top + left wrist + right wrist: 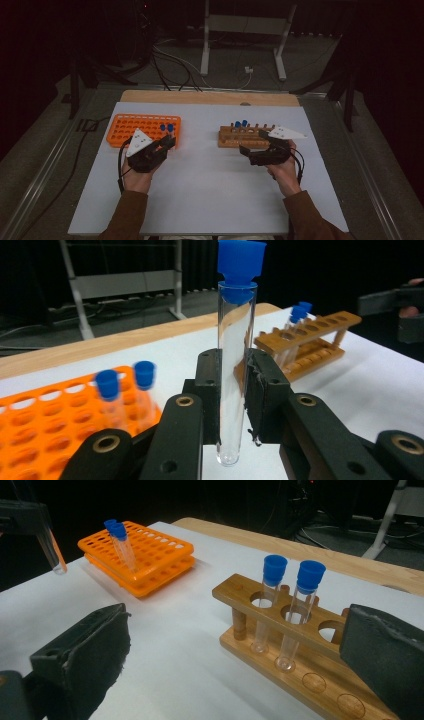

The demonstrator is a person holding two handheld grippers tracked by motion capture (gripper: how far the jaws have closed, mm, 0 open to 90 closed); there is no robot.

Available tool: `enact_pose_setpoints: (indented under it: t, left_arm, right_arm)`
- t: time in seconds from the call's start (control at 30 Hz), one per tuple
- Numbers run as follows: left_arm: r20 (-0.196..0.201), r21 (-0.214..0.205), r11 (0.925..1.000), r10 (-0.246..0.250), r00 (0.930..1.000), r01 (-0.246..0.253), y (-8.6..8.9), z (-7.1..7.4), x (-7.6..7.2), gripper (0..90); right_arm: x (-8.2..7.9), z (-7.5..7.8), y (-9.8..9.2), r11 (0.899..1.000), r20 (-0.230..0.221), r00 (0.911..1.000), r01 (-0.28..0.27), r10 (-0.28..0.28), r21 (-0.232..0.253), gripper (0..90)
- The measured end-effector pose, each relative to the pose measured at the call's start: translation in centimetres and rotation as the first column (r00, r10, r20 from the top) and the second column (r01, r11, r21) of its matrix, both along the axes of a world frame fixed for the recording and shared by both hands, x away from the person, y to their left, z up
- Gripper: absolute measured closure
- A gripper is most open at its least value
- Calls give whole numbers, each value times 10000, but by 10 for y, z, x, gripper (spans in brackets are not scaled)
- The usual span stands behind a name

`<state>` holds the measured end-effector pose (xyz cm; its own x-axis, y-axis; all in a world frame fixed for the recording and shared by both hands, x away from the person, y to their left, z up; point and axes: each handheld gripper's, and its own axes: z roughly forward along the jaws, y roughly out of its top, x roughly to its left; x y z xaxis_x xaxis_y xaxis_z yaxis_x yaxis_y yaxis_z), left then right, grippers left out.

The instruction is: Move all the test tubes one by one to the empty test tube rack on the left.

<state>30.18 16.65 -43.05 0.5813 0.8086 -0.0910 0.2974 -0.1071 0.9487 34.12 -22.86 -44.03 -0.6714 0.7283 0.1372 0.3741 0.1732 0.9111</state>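
Held tube: my left tool (232, 405) is clamped on a clear test tube (235, 375) with a blue cap. The tube stands upright between the pads, its rounded bottom hanging just below them, above the white bench (370, 380). In the right gripper view it shows at the far left, tilted, clear of the bench (50, 545).

Orange rack: a plastic rack (143, 129) full of round holes lies on my left side of the bench. Two blue-capped tubes (121, 545) stand together in holes near one corner. Every other hole I can see is empty. My left tool (167, 142) hovers at that rack's near right corner.

Wooden rack: a wooden stand (295, 655) with a row of holes sits on my right side. Two blue-capped tubes (287, 615) stand side by side in neighbouring holes at one end. The next hole along is empty.

Right tool: my right tool (235, 665) has its pads wide apart, holding nothing, just in front of the wooden rack.

Between the racks: bare white bench.

Beyond the bench: a wooden edge strip (210, 96), then dark floor with cables and a white metal frame (245, 30).
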Motion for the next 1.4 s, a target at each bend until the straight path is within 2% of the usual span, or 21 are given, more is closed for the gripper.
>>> enact_pose_setpoints:
  t: [0.27,0.63,0.83,1.07,1.2,1.27,1.4]
  left_arm:
    - [98,19,9971,767,9970,-767,18,2,8,781]
    - [72,262,9871,1580,9874,-1581,27,-10,29,781]
    - [-29,286,9820,1867,9824,-1865,30,-16,41,782]
    - [-93,558,9745,2183,9758,-2175,32,-25,54,782]
    - [-252,490,9702,2385,9708,-2371,35,-31,60,782]
    - [-304,359,9701,2413,9700,-2402,36,-33,62,783]
    - [-321,393,9684,2475,9684,-2462,33,-36,66,782]
  right_arm:
    - [0,2,-7,9996,8,9999,171,-171,227,0]
    - [0,3,-13,9984,-23,9994,338,-338,442,0]
    - [1,2,-14,9982,-55,9994,350,-348,487,0]
    - [1,1,-14,9979,-69,9993,377,-374,522,0]
    - [1,0,-15,9979,-55,9993,385,-383,527,0]
    - [1,0,-15,9979,-52,9993,373,-371,532,0]
    - [2,-1,-15,9980,-93,9993,367,-362,509,0]
